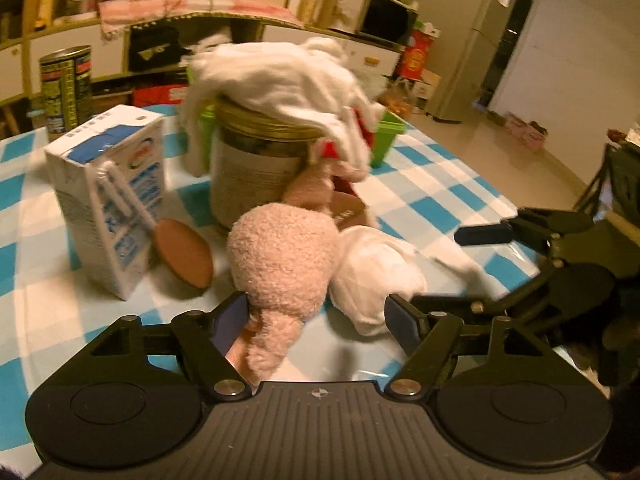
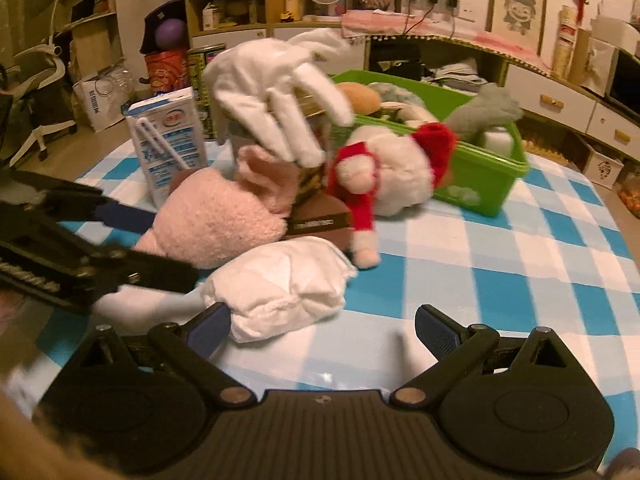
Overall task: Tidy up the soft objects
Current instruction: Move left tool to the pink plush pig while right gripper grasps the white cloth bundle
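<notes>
Surface (image 2: 500, 248): blue-and-white check cloth, carrying all items.
Green bin (image 2: 480, 176): far side, already holding soft things; judged the destination.
Pink plush (image 1: 280, 256): lying in front of a tin can (image 1: 256, 168), its lower part between the left gripper (image 1: 316, 316) fingers, which stand wide; no pad is seen pressing it.
Santa plush (image 2: 384, 176): leaning against the bin.
White glove (image 2: 272, 92): draped over the can.
White bundle (image 2: 284, 284): just ahead of the right gripper (image 2: 320, 332), fingers wide, nothing held.
Milk carton (image 1: 108, 196): upright, not soft.
Step judged: picking up. Next: close on plush or bundle, carry to bin.
</notes>
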The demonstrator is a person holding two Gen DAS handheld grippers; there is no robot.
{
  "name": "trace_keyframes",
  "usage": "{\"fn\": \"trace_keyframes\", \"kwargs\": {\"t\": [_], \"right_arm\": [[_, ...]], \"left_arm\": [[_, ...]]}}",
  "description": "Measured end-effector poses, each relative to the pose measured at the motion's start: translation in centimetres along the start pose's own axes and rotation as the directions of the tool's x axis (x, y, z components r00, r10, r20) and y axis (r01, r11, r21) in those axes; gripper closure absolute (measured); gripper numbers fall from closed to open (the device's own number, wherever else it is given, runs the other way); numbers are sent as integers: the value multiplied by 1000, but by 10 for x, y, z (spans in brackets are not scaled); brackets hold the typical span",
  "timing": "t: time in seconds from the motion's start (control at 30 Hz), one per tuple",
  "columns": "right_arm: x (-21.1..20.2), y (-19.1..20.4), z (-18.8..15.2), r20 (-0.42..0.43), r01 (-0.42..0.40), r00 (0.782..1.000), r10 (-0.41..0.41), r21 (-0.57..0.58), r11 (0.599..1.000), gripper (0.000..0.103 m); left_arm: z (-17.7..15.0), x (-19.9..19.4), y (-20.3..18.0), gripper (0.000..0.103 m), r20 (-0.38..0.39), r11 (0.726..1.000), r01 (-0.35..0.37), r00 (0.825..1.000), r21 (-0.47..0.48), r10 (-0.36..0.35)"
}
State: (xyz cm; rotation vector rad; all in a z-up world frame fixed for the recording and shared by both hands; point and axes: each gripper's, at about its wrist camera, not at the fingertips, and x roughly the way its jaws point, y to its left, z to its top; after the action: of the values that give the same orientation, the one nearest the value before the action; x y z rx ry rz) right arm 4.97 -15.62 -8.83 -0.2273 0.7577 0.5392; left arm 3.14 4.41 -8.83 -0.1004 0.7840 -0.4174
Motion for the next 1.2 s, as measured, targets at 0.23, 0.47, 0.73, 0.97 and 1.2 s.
{"fn": "trace_keyframes", "kwargs": {"t": [0.23,0.47,0.73,0.97,1.2], "right_arm": [[-10,-11,-5,11,-17,1000,17,2,1000,34],[-5,9,-1,12,-95,995,95,-37,995,34],[11,15,5,2,-75,997,75,-15,997,41],[16,13,8,-19,-109,994,110,14,994,67],[13,15,9,-35,-135,990,135,24,991,94]], "left_arm": [[7,4,6,24,0,995,-55,998,-84,56],[15,13,12,23,-1,986,-90,996,-141,91],[18,19,9,33,6,985,-83,996,-149,85],[17,17,8,48,14,987,-70,997,-145,73],[17,13,7,51,6,986,-73,997,-153,75]]}}
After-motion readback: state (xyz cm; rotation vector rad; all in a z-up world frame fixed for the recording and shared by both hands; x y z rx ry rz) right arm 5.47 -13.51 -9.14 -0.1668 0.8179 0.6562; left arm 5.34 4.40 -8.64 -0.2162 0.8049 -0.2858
